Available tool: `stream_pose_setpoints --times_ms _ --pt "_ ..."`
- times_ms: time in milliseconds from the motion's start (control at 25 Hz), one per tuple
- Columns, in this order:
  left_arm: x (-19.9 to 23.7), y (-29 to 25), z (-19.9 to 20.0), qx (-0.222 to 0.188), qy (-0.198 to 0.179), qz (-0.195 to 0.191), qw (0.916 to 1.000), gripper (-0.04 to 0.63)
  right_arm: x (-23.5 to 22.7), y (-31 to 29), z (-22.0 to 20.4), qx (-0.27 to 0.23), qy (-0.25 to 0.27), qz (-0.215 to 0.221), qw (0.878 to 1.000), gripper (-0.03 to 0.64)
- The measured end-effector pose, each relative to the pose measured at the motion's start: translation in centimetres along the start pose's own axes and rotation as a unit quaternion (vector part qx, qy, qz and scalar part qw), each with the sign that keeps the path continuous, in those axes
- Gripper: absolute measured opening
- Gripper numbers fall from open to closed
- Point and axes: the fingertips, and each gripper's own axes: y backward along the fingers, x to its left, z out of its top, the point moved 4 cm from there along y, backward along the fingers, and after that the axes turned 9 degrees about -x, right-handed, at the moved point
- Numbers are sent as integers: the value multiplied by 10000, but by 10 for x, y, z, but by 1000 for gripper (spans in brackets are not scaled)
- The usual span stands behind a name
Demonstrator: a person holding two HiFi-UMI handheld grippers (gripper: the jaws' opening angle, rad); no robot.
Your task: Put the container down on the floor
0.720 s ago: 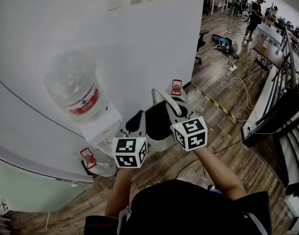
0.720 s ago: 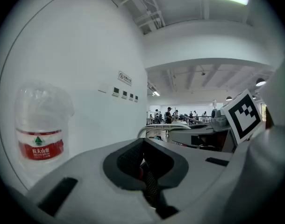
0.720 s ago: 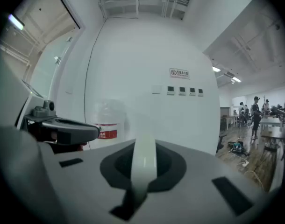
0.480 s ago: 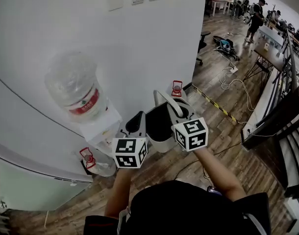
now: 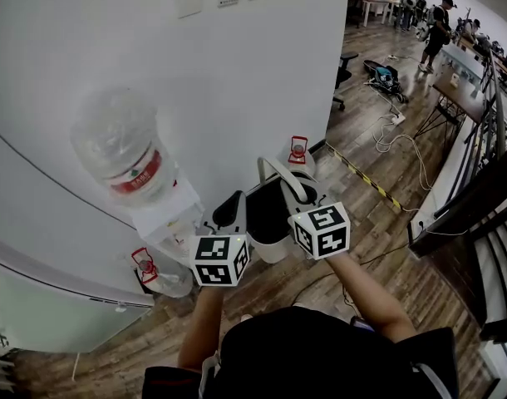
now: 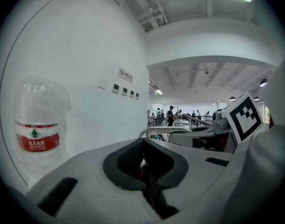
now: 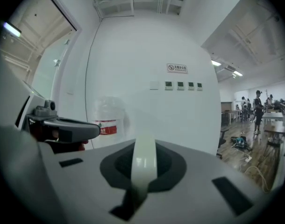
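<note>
A white container (image 5: 274, 243) with a dark inside hangs between my two grippers, in front of the white wall. Its pale curved handle (image 5: 272, 167) arches over it. My right gripper (image 5: 300, 191) is shut on that handle, which runs as a white band (image 7: 143, 164) through the closed jaws in the right gripper view. My left gripper (image 5: 231, 209) sits at the container's left rim with its jaws closed together; a dark edge shows between them (image 6: 145, 169). The container's bottom is hidden, so I cannot tell whether it touches the wooden floor (image 5: 361, 181).
A water dispenser (image 5: 166, 219) with a large clear bottle (image 5: 120, 152) stands against the wall at the left. A spare bottle (image 5: 158, 274) lies at its foot, another red-capped one (image 5: 297, 150) behind the container. Cables (image 5: 399, 140), desks and people fill the far right.
The grippers and the container stay where they were. Only the head view has shifted slightly, so the dispenser sits a little further left.
</note>
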Motion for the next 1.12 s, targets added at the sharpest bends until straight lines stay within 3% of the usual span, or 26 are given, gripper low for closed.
stream_pose_setpoints --times_ms 680,1120 --pt "-44 -17 -27 126 51 533 9985 12 -43 9 -30 163 -87 545 9983 29" --pt "-29 -26 -31 190 90 706 9973 12 -47 -18 -34 216 -182 685 9973 29"
